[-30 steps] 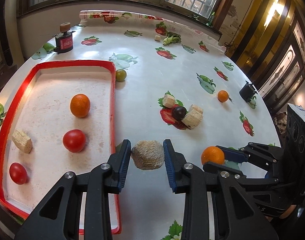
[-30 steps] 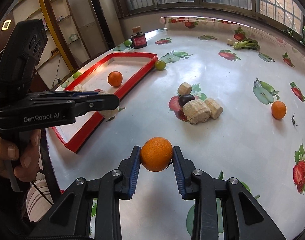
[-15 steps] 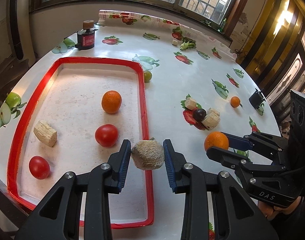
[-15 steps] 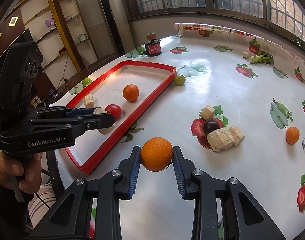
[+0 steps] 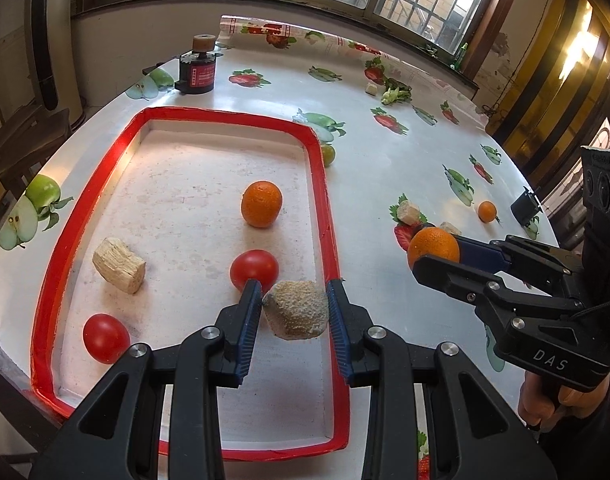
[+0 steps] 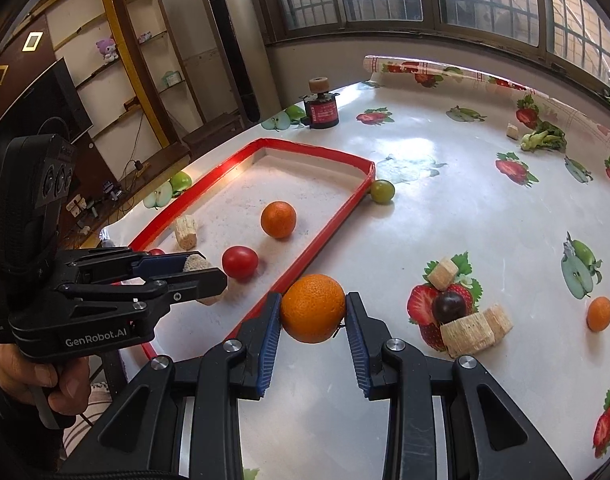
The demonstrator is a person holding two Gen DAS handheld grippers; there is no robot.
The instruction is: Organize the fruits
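Observation:
My left gripper (image 5: 295, 308) is shut on a rough beige lump (image 5: 297, 309) and hangs over the near right part of the red-rimmed tray (image 5: 325, 208). The tray holds an orange (image 5: 261, 204), two red tomatoes (image 5: 253, 270) (image 5: 105, 338) and a pale banana chunk (image 5: 119, 266). My right gripper (image 6: 313, 312) is shut on an orange (image 6: 312, 307), held just outside the tray's right rim (image 6: 329, 232). On the tablecloth lie a green fruit (image 6: 382, 191), a small orange (image 6: 599, 313), a dark plum (image 6: 448, 306) and beige chunks (image 6: 467, 334).
A black and red device (image 5: 196, 74) stands beyond the tray near the far table edge. Greens (image 6: 543, 138) lie at the far right. A small black object (image 5: 525, 207) sits by the right edge. A hand (image 6: 33, 380) grips the left tool. The cloth carries printed fruit pictures.
Both grippers have travelled left toward the tray with their loads. The left one went from outside the tray's right rim to over its inside; the right one now sits beside the rim.

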